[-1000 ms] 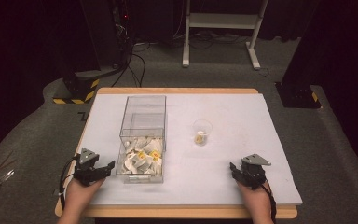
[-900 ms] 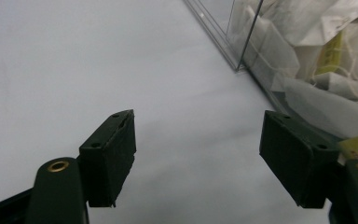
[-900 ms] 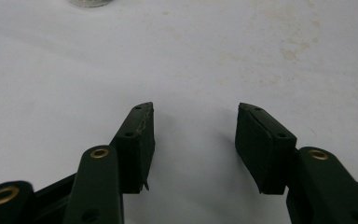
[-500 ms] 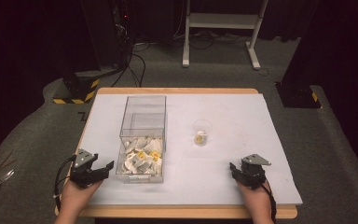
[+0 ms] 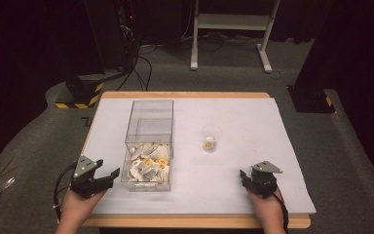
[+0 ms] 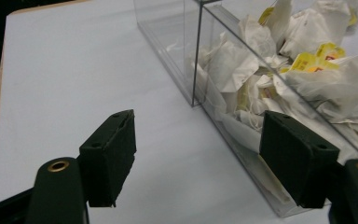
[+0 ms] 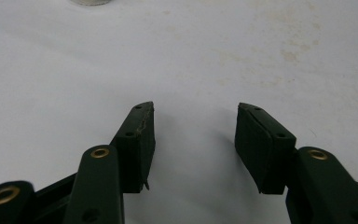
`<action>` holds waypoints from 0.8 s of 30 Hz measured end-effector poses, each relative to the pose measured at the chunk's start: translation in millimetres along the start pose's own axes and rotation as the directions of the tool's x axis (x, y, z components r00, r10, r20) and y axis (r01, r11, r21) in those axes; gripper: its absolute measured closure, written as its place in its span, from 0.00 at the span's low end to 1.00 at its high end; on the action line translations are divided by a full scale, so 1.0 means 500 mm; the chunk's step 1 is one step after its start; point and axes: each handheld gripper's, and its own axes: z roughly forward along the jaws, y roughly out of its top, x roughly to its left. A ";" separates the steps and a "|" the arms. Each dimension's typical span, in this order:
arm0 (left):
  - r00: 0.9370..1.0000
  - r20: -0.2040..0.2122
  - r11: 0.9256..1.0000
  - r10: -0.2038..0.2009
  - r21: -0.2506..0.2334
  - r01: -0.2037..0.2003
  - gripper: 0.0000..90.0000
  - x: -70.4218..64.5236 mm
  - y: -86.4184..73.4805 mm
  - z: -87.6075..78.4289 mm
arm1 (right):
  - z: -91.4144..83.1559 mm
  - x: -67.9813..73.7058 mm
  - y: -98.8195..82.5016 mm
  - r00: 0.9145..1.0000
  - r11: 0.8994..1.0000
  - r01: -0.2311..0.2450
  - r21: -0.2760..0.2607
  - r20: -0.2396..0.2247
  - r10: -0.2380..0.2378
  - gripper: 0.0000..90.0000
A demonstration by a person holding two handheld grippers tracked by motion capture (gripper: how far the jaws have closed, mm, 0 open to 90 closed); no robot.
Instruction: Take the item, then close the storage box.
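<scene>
My left gripper: black body, grey three-cornered plate on top, black cable looping off side away from clear box. Jaw arms matte black, brass-ringed holes, pads flat and rectangular with small screw holes. My right gripper, well apart from box: same black build, grey plate, cable along wrist. Forearms bare, no sleeves.

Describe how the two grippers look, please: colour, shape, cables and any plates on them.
Both grippers are black, each with two jaws ending in flat, rectangular black pads. Brass-coloured rivets sit at the jaw joints. The left gripper and the right gripper each carry a grey three-cornered plate on top. A thin black cable trails back from each past the hand. The forearms are bare; no sleeves show.
</scene>
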 end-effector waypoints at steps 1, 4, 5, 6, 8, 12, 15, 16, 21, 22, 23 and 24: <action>1.000 0.005 1.000 -0.003 -0.003 0.003 0.30 -0.003 0.001 -0.004 | 0.000 0.000 0.000 1.000 1.000 0.000 0.000 -0.001 0.000 0.53; 1.000 0.011 1.000 0.011 -0.010 -0.011 0.30 -0.010 0.008 -0.015 | 0.000 0.000 0.000 1.000 1.000 -0.002 0.001 -0.002 0.002 0.54; 1.000 0.014 1.000 0.016 -0.015 -0.016 0.30 -0.013 0.010 -0.019 | 0.000 0.000 0.000 1.000 1.000 -0.001 0.000 -0.001 0.001 0.54; 1.000 0.020 1.000 0.021 -0.019 -0.021 0.30 -0.016 0.013 -0.022 | 0.000 0.001 0.000 1.000 1.000 -0.003 0.001 0.000 0.003 0.54; 0.999 0.034 0.999 0.023 -0.030 -0.022 0.29 -0.022 0.017 -0.028 | 0.000 0.000 0.000 1.000 1.000 0.000 0.000 0.000 0.000 0.54; 0.998 0.050 0.998 0.035 -0.047 -0.033 0.29 -0.032 0.022 -0.038 | 0.000 0.000 0.000 1.000 1.000 -0.001 0.000 -0.001 0.001 0.53; 0.997 0.075 0.998 0.036 -0.054 -0.032 0.29 -0.039 0.024 -0.043 | 0.000 0.000 0.000 1.000 1.000 -0.001 0.000 -0.001 0.001 0.53; 0.995 0.084 0.998 0.045 -0.057 -0.041 0.29 -0.041 0.025 -0.043 | 0.000 0.001 0.000 1.000 1.000 -0.002 0.001 0.000 0.002 0.53; 0.995 0.082 0.996 0.062 -0.064 -0.057 0.30 -0.051 0.018 -0.043 | 0.000 0.002 0.000 1.000 1.000 0.000 -0.002 0.003 0.000 0.53; 0.994 0.085 0.996 0.066 -0.071 -0.060 0.30 -0.052 0.018 -0.043 | 0.000 0.002 0.000 1.000 1.000 0.001 -0.003 0.005 -0.001 0.53; 0.994 0.093 0.995 0.066 -0.076 -0.059 0.29 -0.052 0.017 -0.044 | 0.000 0.002 0.000 1.000 1.000 0.002 -0.002 0.004 -0.002 0.53; 0.993 0.103 0.995 0.062 -0.078 -0.054 0.29 -0.054 0.015 -0.044 | 0.000 0.002 0.000 1.000 1.000 0.000 -0.002 0.003 0.000 0.54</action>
